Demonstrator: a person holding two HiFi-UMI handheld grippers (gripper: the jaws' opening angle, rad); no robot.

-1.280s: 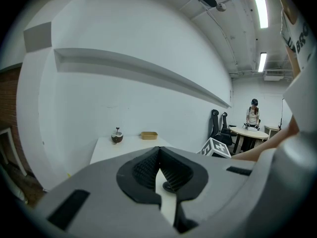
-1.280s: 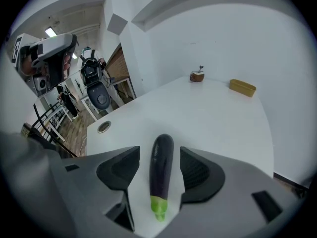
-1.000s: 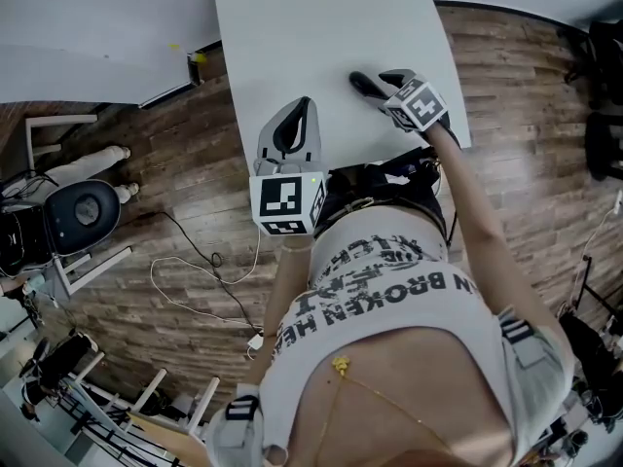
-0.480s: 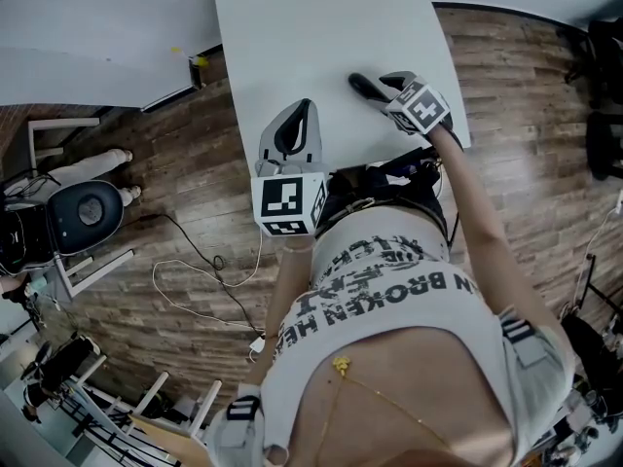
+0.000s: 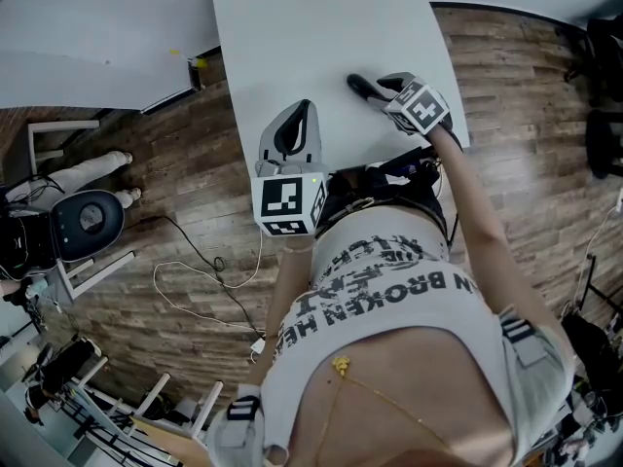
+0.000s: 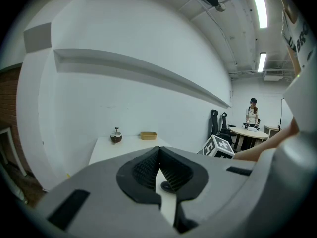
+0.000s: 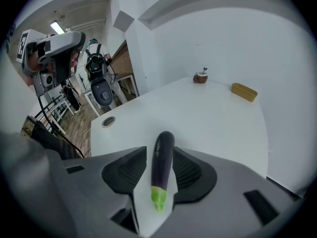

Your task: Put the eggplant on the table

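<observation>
We look down on a wood-plank floor [image 5: 195,163] and a long white table [image 5: 311,27] that reaches away from the person. The person's pale T-shirt [image 5: 389,358] fills the lower part of the head view. Its black print stands upside down to us, and the one word we can read for certain is "BROKEN" [image 5: 389,282]; the lines around it are too broken up to read.

The left gripper [image 5: 305,107] hangs over the table's near edge. Its ribbed pads meet at the tips with nothing between them. Its marker cube [image 5: 287,202] bears only black-and-white squares, no lettering.

The right gripper [image 7: 159,155] points steeply down at the table near the right edge, its marker cube toward the person. Its jaws have just been closing, and the eggplant [image 7: 162,157] lies between them on the tabletop. One pad sits right against it, and a thin gap shows at the other, so we read the fingers as not clenched on it. The dark purple end points away past the fingertips, and the green stem end [image 7: 158,198] points back toward the gripper.

A round cable port [image 7: 108,122] sits in the tabletop. At the far end stand a shallow tan box [image 7: 244,91] and a small brown round thing with a stem [image 7: 200,77].
</observation>
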